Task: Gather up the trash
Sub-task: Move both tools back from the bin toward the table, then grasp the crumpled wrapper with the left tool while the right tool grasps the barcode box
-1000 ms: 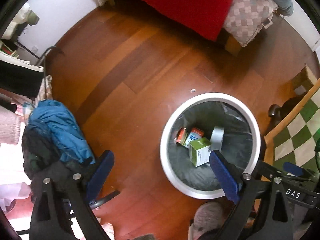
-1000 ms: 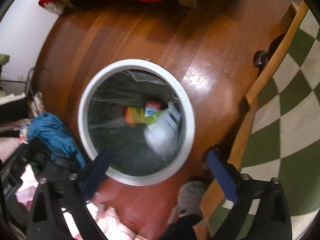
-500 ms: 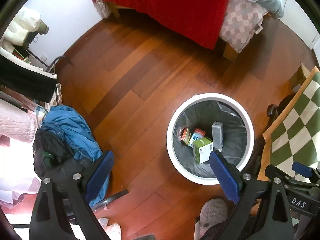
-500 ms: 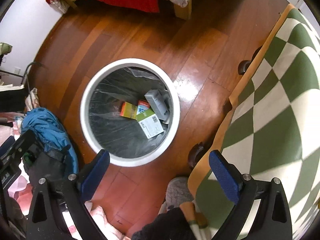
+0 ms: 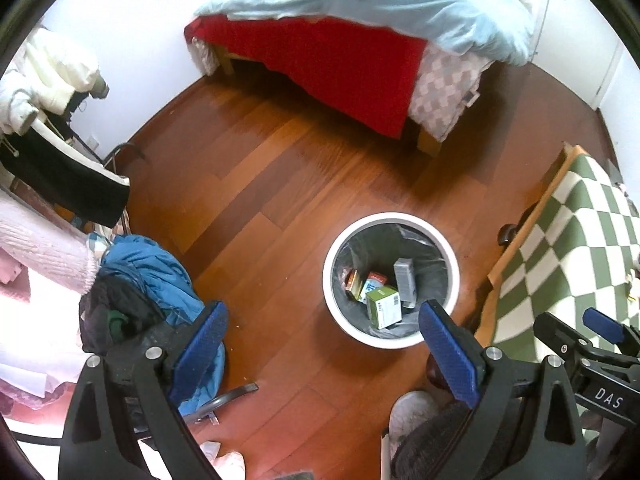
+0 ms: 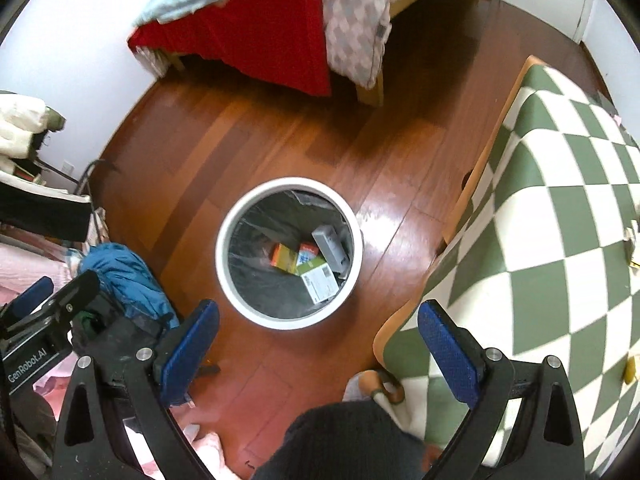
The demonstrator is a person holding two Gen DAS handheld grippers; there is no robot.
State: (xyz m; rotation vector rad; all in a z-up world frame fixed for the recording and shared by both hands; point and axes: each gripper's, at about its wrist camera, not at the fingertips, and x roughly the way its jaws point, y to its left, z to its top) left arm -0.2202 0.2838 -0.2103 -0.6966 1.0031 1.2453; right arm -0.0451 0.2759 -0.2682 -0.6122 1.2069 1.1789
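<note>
The left hand-held gripper (image 5: 322,346) is spread wide and holds nothing; the right hand-held gripper (image 6: 318,344) is likewise spread and empty. Both hang high above the wooden floor (image 5: 256,184). A white round trash bin (image 6: 225,236) with a dark liner stands on the floor beside the desk (image 6: 560,208), which carries a green-and-white checked cover. Inside the bin lie a green box (image 6: 318,278), a grey box (image 6: 330,244), an orange box (image 6: 282,257) and a red-and-blue carton (image 6: 306,254). A bed (image 5: 328,56) stands beyond.

Glossy red-brown wood floor (image 6: 400,184); smooth white bin (image 6: 224,264), seemingly plastic, lined with crinkled film; matt checked cloth (image 6: 560,208).
</note>
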